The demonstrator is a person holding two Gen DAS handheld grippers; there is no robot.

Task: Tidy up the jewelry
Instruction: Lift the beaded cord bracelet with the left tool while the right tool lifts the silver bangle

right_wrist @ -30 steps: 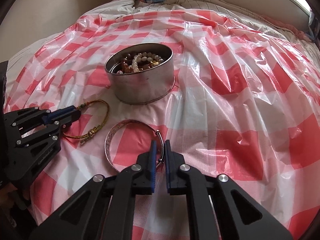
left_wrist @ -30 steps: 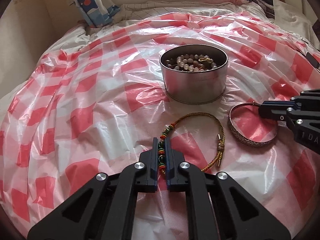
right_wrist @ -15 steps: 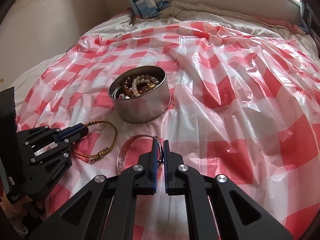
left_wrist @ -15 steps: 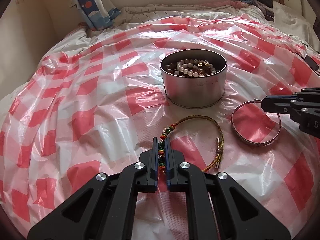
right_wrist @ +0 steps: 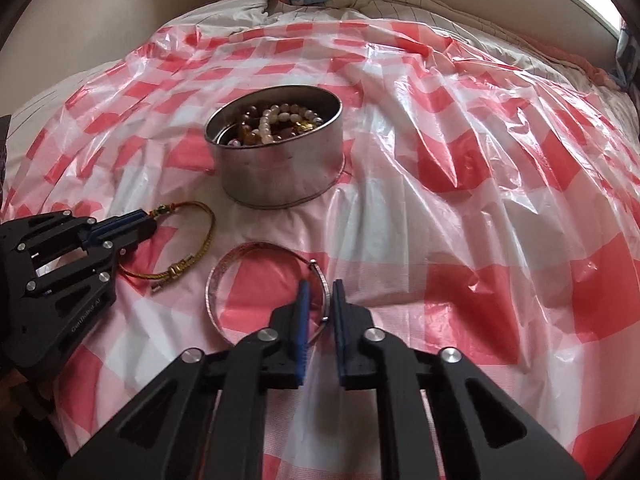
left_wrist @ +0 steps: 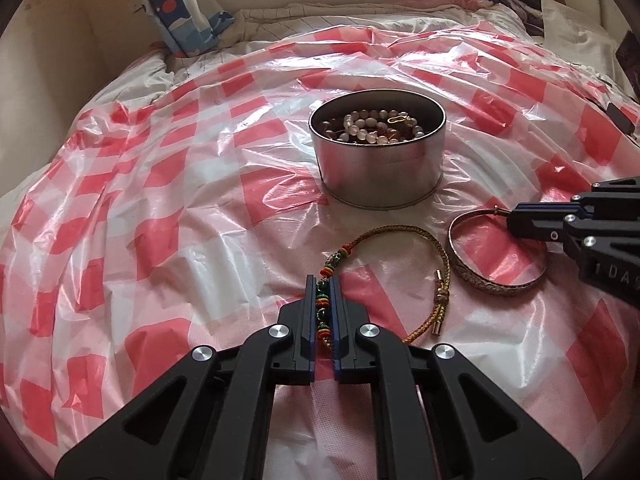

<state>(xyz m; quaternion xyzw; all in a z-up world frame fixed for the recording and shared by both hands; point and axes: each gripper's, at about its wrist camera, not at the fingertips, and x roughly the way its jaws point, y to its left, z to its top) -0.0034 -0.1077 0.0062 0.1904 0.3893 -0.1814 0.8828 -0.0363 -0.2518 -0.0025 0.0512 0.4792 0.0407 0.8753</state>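
Note:
A gold cord bracelet with coloured beads lies on the red-and-white checked sheet. My left gripper is shut on its beaded end; the right wrist view shows that gripper at the left. To the right lies a silver bangle. My right gripper is shut on the bangle's near rim, with the thin band between the blue pads. The right gripper reaches in from the right in the left wrist view. Behind both stands a round metal tin holding several bead strings.
The plastic sheet is crinkled and drapes over a soft bed. A patterned pillow and bedding lie at the back. A wall runs along the left. The tin stands just beyond both pieces.
The right wrist view pulled back a little, then came close again. Both grippers keep their hold. The bracelet and the bangle lie about where they were.

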